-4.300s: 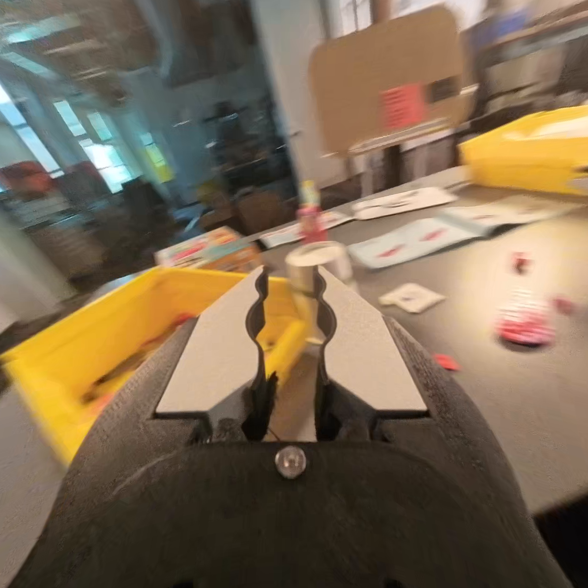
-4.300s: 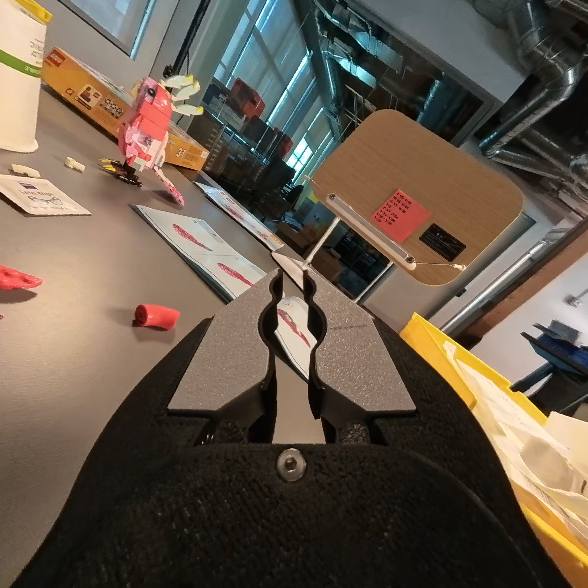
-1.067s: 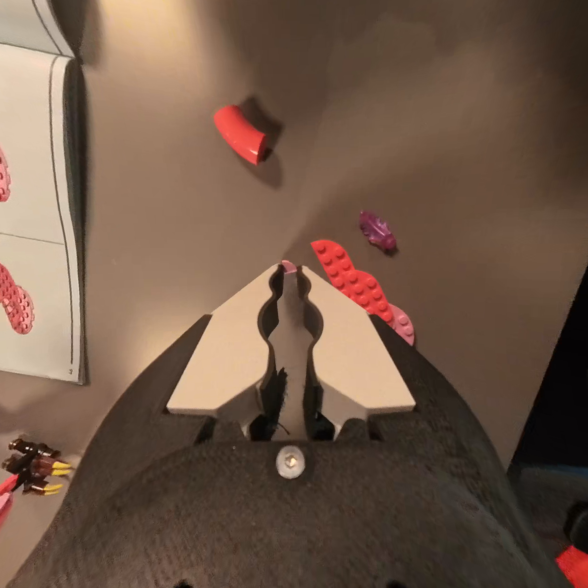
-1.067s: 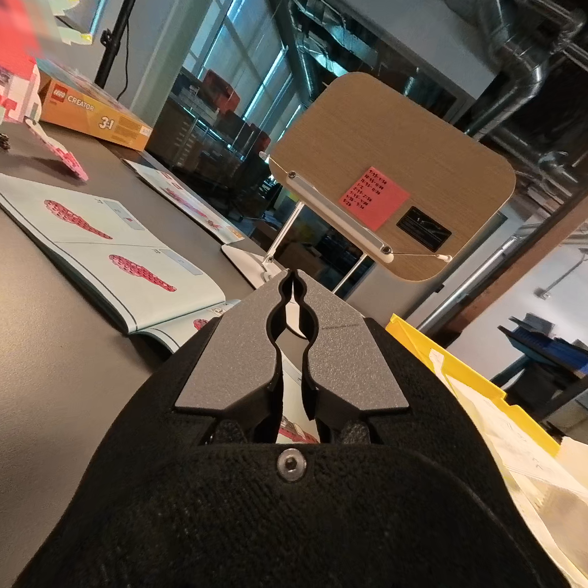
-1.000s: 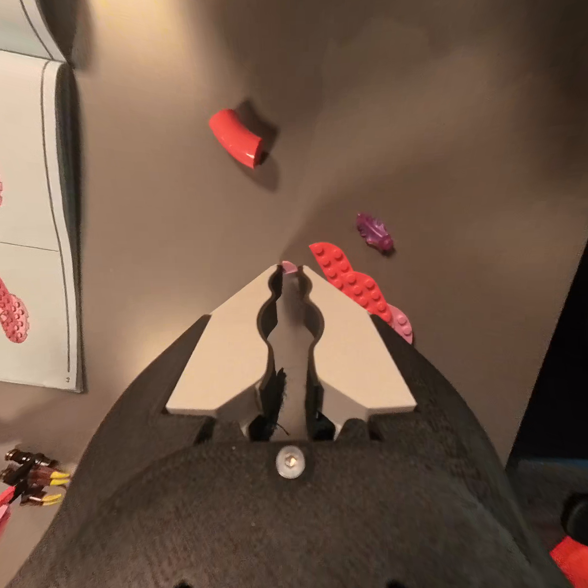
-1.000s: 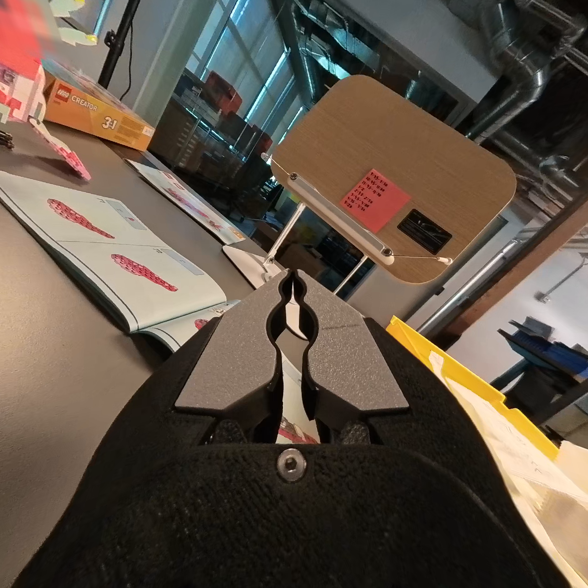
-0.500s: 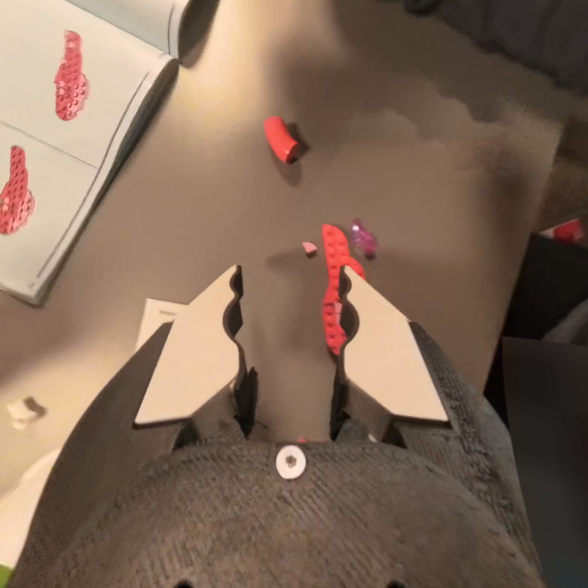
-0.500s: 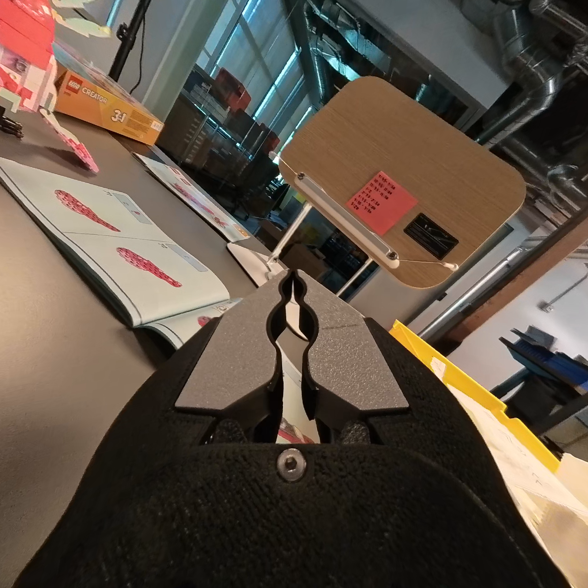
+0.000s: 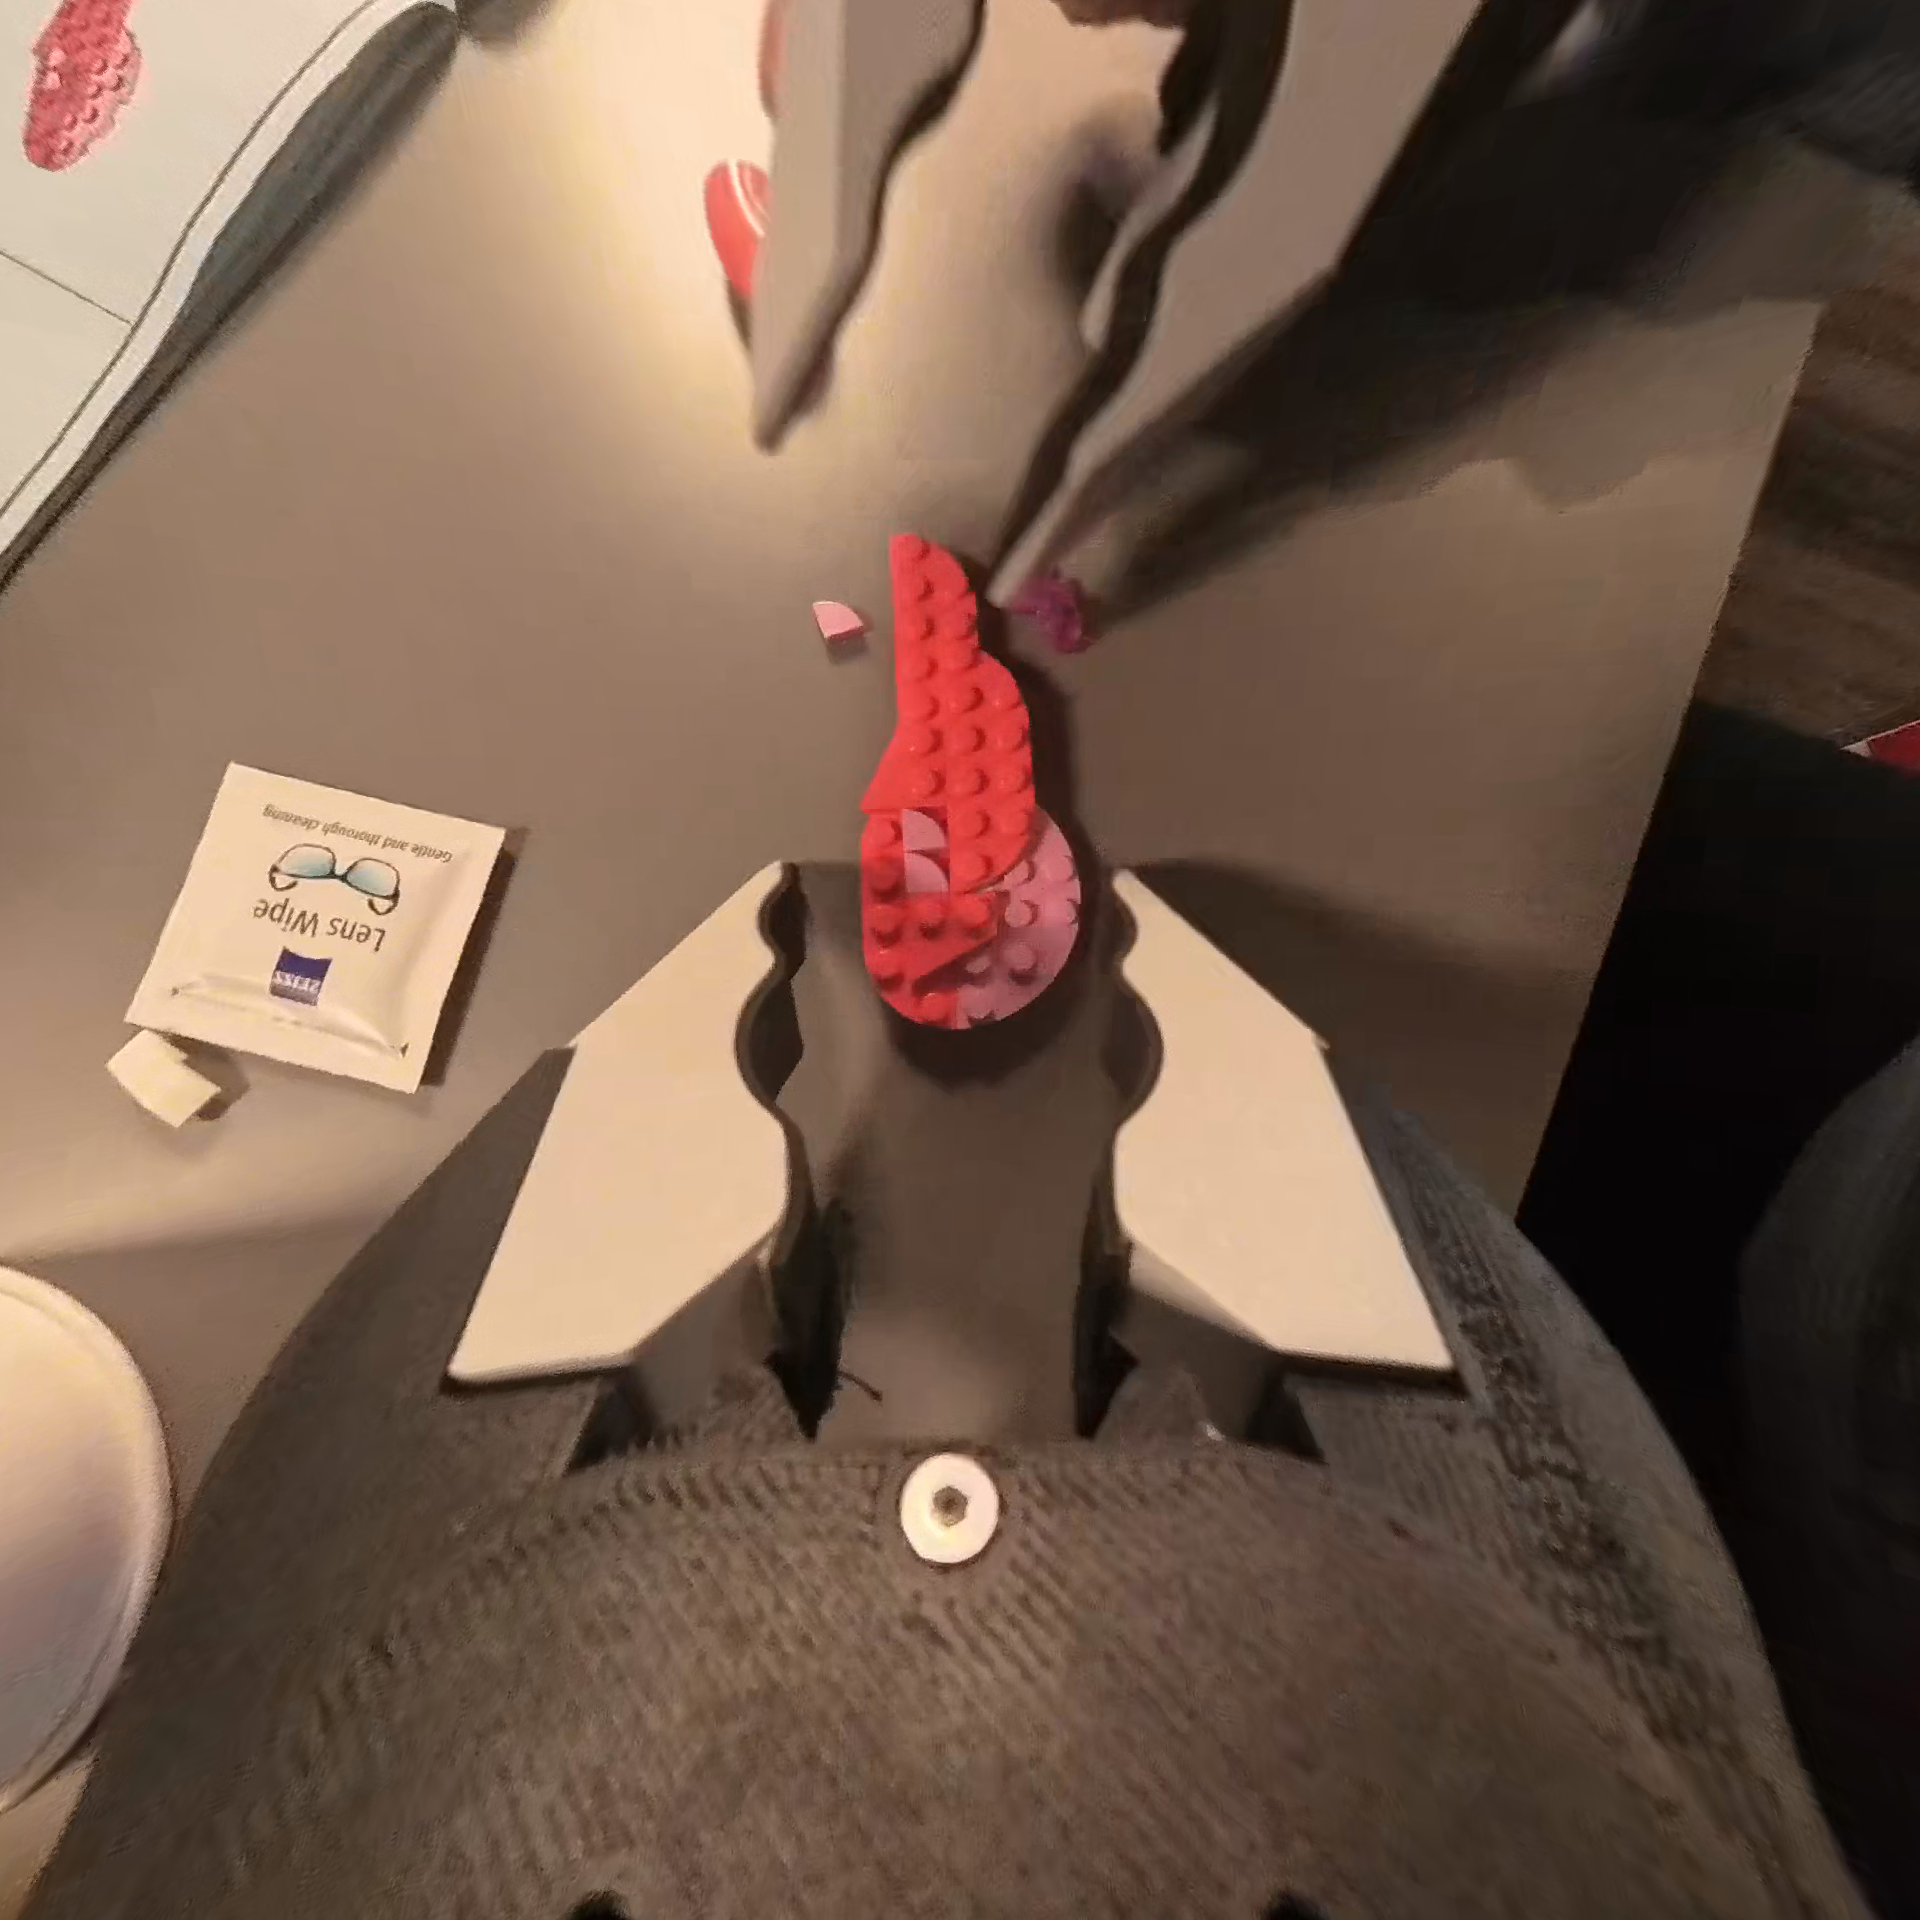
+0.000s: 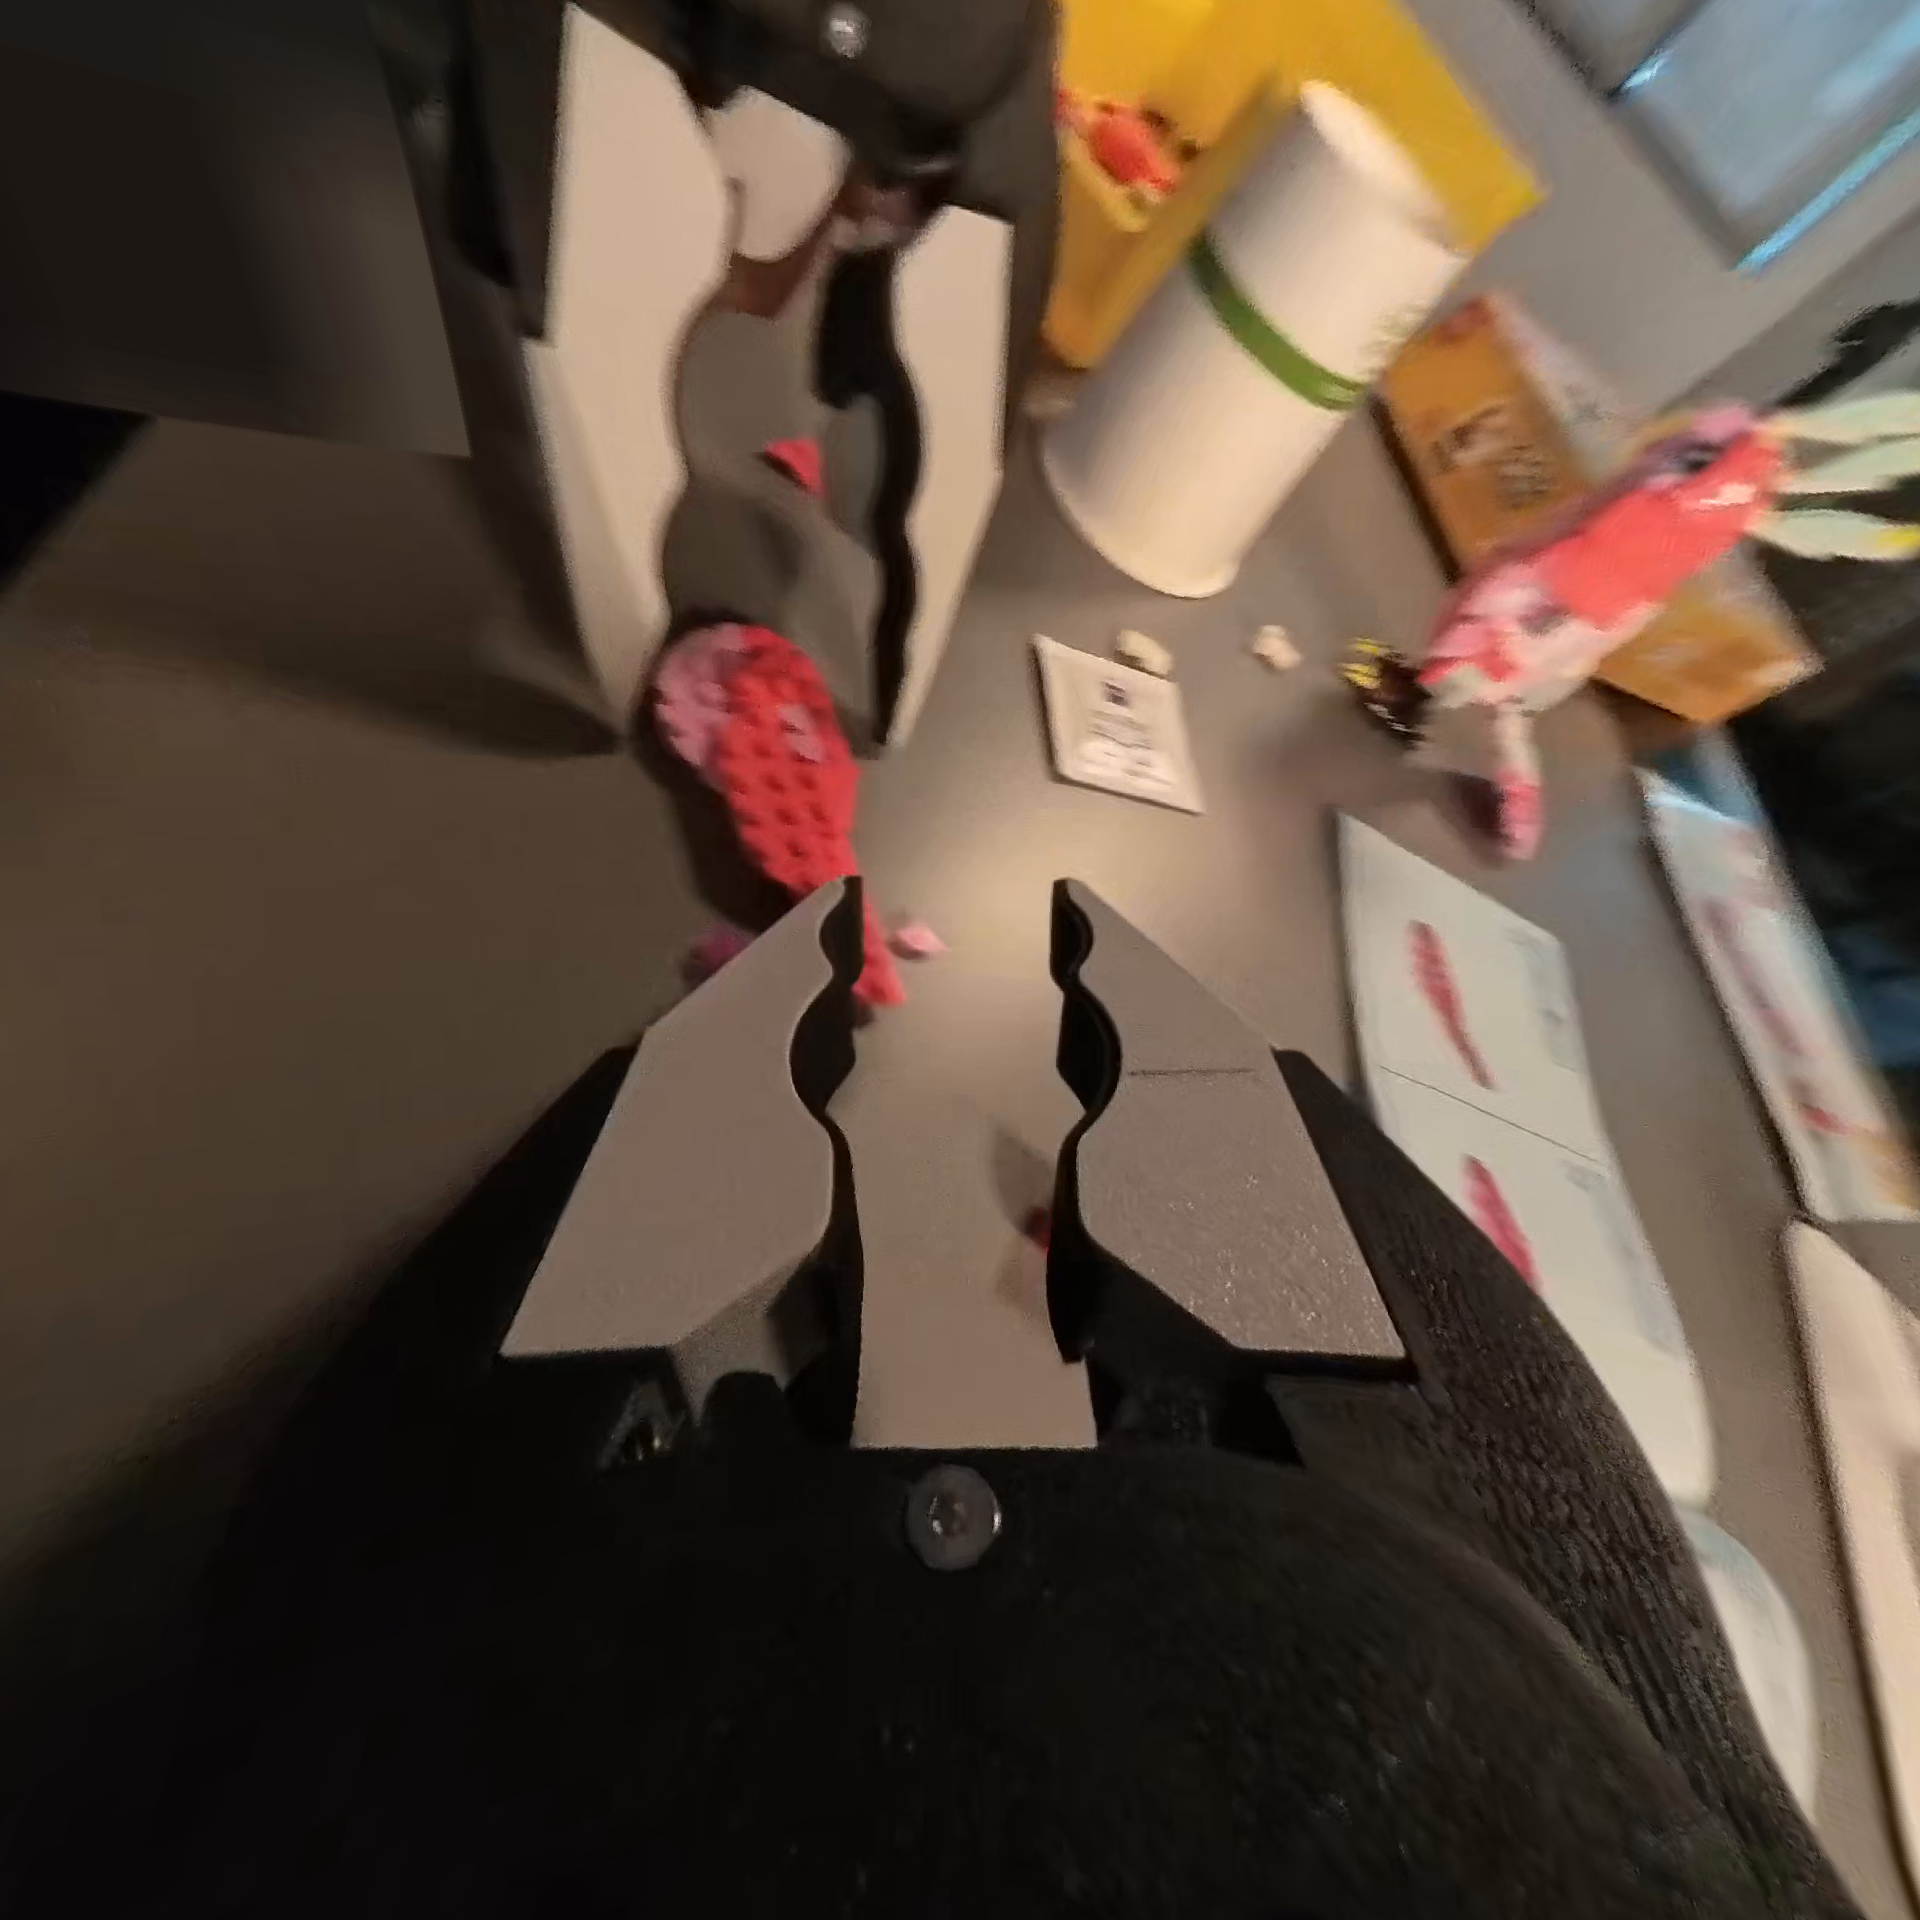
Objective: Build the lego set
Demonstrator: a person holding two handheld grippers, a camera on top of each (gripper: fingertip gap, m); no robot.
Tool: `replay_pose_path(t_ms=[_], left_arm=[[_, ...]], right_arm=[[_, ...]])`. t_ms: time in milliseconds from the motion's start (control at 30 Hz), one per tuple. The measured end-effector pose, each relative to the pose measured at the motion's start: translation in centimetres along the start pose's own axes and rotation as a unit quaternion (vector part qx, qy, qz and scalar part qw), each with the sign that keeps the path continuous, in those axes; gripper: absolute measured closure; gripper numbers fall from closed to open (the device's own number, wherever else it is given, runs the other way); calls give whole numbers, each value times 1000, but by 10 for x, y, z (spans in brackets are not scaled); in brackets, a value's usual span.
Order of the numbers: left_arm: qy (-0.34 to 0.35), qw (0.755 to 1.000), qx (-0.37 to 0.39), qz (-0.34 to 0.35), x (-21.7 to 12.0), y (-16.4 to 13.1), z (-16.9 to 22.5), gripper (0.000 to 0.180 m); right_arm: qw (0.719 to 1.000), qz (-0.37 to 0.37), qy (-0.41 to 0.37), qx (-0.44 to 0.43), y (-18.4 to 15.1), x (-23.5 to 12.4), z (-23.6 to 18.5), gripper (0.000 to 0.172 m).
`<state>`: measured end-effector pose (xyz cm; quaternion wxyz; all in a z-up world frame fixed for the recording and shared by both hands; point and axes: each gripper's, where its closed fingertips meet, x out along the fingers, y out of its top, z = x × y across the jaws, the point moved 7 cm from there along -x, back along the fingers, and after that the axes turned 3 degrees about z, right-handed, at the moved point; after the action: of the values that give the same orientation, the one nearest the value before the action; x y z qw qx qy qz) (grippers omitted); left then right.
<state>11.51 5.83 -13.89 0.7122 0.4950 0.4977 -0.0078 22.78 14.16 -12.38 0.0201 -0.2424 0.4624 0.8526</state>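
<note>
A red and pink studded brick wing (image 9: 956, 821) lies flat on the grey table (image 9: 468, 540). My left gripper (image 9: 956, 894) is open, and the wing's round end lies between its fingertips with a gap on both sides. A small pink quarter-round tile (image 9: 840, 627) and a purple leaf piece (image 9: 1055, 608) lie by the wing's pointed tip. My right gripper (image 10: 954, 904) is open and empty, just above the table at that tip (image 10: 873, 966). It shows blurred at the top of the left wrist view (image 9: 935, 395). The wing (image 10: 758, 758) and the left gripper (image 10: 764, 717) show in the right wrist view.
A lens wipe packet (image 9: 322, 925) and a small white brick (image 9: 161, 1081) lie to the left. A red curved piece (image 9: 738, 218) lies farther off. Open booklets (image 10: 1486, 1091), a pink bird model (image 10: 1621, 582), a white roll (image 10: 1247, 364), an orange box (image 10: 1507, 436) and a yellow bin (image 10: 1195, 156) stand around. About 7 centimeters separates my left fingertips from my right.
My left gripper opened, left the small pink tile on the table and drew back to the wing's round end. My right gripper swung down from facing across the room and opened.
</note>
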Motion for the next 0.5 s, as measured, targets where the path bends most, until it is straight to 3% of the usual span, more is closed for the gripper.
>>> replay_pose_path(t_ms=[67, 267, 367, 500], left_arm=[[-7, 1000, 10, 4, 0, 0, 2, 139], [-37, 998, -7, 48, -4, 1, 2, 139], [-39, 995, -40, 84, -11, 2, -3, 139], [-48, 988, -63, 129, -18, 4, -6, 140]], right_arm=[[999, 4, 36, 13, 7, 5, -9, 136], [999, -17, 48, -14, 9, 13, -18, 128], [991, -41, -15, -124, 12, 14, -19, 127], [955, -75, -95, -270, 14, 17, -20, 144]])
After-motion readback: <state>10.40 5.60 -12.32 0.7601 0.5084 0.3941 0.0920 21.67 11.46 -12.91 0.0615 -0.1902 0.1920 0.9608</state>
